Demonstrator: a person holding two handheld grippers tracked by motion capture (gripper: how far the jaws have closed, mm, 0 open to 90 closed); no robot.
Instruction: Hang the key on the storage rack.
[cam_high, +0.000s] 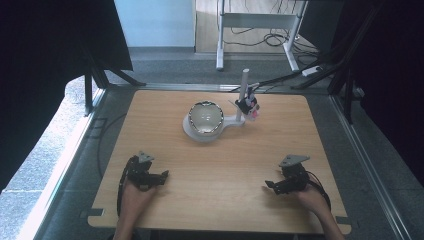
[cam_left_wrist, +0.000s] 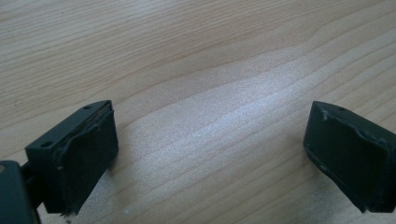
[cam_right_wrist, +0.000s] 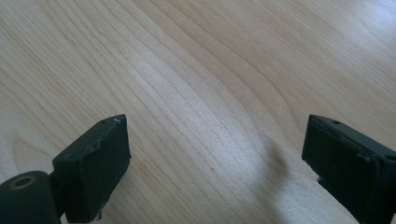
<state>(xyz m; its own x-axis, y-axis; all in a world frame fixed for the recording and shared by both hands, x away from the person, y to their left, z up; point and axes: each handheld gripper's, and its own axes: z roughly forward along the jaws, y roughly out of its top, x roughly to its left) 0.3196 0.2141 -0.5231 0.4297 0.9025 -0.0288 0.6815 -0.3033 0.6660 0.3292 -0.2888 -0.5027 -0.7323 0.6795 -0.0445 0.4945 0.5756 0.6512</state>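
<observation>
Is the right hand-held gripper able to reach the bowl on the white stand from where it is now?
Probably yes: the right hand-held gripper is open, and only bare table lies between it and the bowl.

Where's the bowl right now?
High view: the bowl sits on a white stand at the table's far centre, ahead of both grippers.

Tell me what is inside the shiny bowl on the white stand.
From the high view, the bowl on the white stand shows only glare and reflections; no contents are discernible. The stand's surface beneath the bowl is covered.
</observation>
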